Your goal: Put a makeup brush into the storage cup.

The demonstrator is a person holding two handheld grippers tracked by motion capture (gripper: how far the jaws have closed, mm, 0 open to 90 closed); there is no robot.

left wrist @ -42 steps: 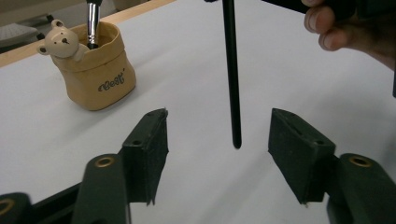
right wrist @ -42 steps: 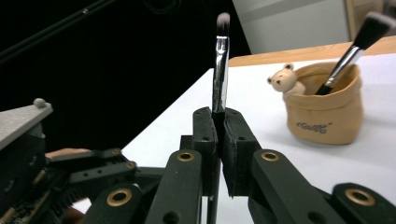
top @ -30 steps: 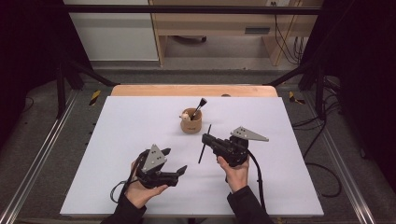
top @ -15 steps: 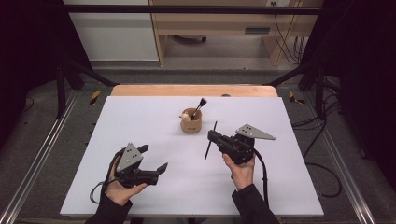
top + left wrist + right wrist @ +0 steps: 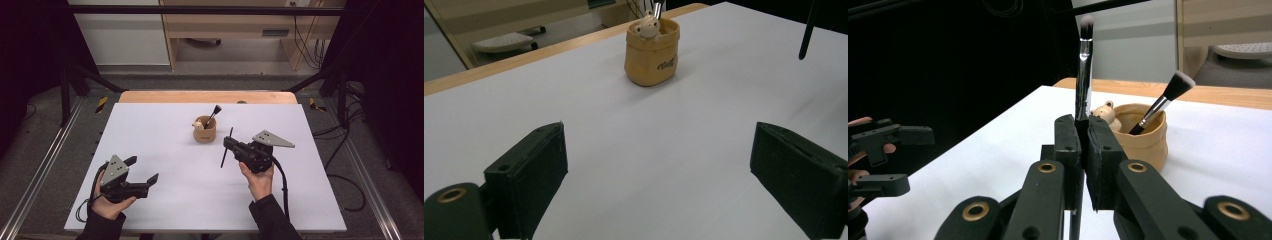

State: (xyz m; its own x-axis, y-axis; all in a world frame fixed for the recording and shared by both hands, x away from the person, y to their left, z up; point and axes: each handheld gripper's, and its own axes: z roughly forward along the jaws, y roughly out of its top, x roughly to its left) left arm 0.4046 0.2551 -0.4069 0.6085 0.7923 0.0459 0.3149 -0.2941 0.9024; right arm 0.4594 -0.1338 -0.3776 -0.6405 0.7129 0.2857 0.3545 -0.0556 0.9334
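My right gripper [image 5: 228,146] [image 5: 1083,145] is shut on a thin make-up brush [image 5: 226,149] [image 5: 1084,75], held upright with the bristles on top, just right of a small tan pot [image 5: 205,132] [image 5: 1145,137]. The pot [image 5: 652,52] holds a second brush [image 5: 214,114] [image 5: 1163,102] and a little bear figure [image 5: 199,125] [image 5: 647,25]. My left gripper [image 5: 142,170] [image 5: 664,175] hovers low over the front left of the white table, pointing toward the pot. Its jaws have just been opening and stand wide apart with nothing between them.
The white table top [image 5: 165,135] has a wooden strip [image 5: 207,96] along its far edge. Metal frame rails [image 5: 45,165] run along both sides. Cables [image 5: 345,180] lie on the floor at the right. A wooden cabinet [image 5: 225,25] stands behind the table.
My left gripper has drawn away from the right one, leftward across the table's front, and its jaws spread wider. The right gripper with its brush has barely shifted.
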